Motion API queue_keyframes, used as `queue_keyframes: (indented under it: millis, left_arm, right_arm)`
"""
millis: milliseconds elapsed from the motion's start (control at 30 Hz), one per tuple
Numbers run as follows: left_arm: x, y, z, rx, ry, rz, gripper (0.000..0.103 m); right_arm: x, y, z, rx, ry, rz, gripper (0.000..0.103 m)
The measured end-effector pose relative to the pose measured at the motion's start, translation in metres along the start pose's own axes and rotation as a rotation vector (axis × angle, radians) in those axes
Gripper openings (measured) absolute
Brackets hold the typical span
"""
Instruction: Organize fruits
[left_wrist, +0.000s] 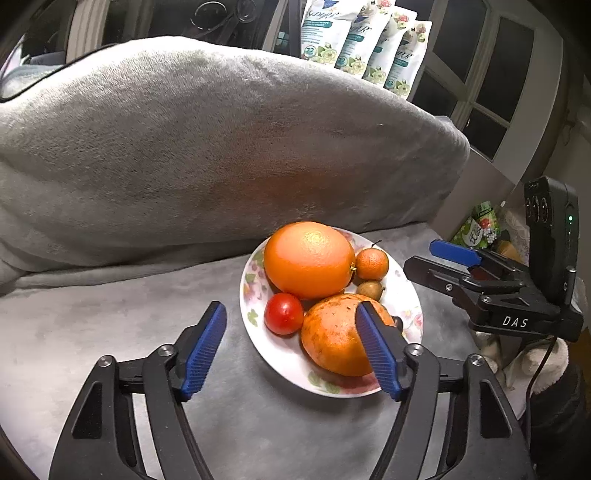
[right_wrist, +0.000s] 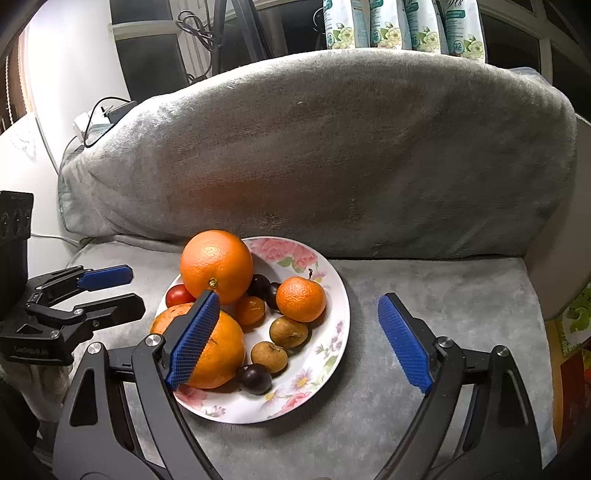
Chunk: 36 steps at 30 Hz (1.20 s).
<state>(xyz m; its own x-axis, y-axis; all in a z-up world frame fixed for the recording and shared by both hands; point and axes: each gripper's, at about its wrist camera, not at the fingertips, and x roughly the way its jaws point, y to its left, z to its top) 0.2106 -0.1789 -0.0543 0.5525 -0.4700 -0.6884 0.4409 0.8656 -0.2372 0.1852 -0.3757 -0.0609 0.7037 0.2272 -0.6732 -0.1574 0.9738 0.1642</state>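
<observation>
Fruit: every fruit you could see lay on the round white floral china plate (right_wrist: 332, 295) — a large smooth orange (right_wrist: 216, 266) at the back, a blotchy rough-skinned orange (right_wrist: 221, 350) in front of it, a stemmed mandarin (right_wrist: 301, 299), a small kumquat-like orange fruit (right_wrist: 251, 309), a red tomato-like fruit (left_wrist: 283, 314), two brown-green round fruits (right_wrist: 289, 332) and dark plum-coloured ones (right_wrist: 254, 378).
Plate: it sat on the grey plush seat cover (right_wrist: 424, 369), just before the grey towel-draped cushion (right_wrist: 332, 147).
Left gripper (left_wrist: 291, 350): your jaws stood wide apart, holding nothing, hovering at the plate's near-left rim.
Right gripper (right_wrist: 299, 339): likewise spread and empty, over the plate's right half.
Progress: no fruit lay loose on the cover, so gathering looked done, as far as you could judge.
Left to do: perhaps sorting within the plate; no other container showed.
</observation>
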Motion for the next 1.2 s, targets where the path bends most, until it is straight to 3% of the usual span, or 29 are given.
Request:
queue_keyframes:
  millis: [567, 900, 1200]
  left_arm:
    - [-0.038, -0.011, -0.011, 0.022, -0.063, 0.025, 0.073]
    - [-0.073, -0.014, -0.027, 0.019, -0.121, 0.059, 0.073]
    - [-0.100, -0.009, -0.050, 0.006, -0.151, 0.112, 0.073]
  right_arm:
    - [-0.035, 0.019, -0.007, -0.016, -0.044, -0.036, 0.090]
    - [-0.072, 0.041, -0.015, -0.030, -0.104, -0.094, 0.092]
    - [-0.089, 0.066, -0.028, -0.040, -0.123, -0.208, 0.092]
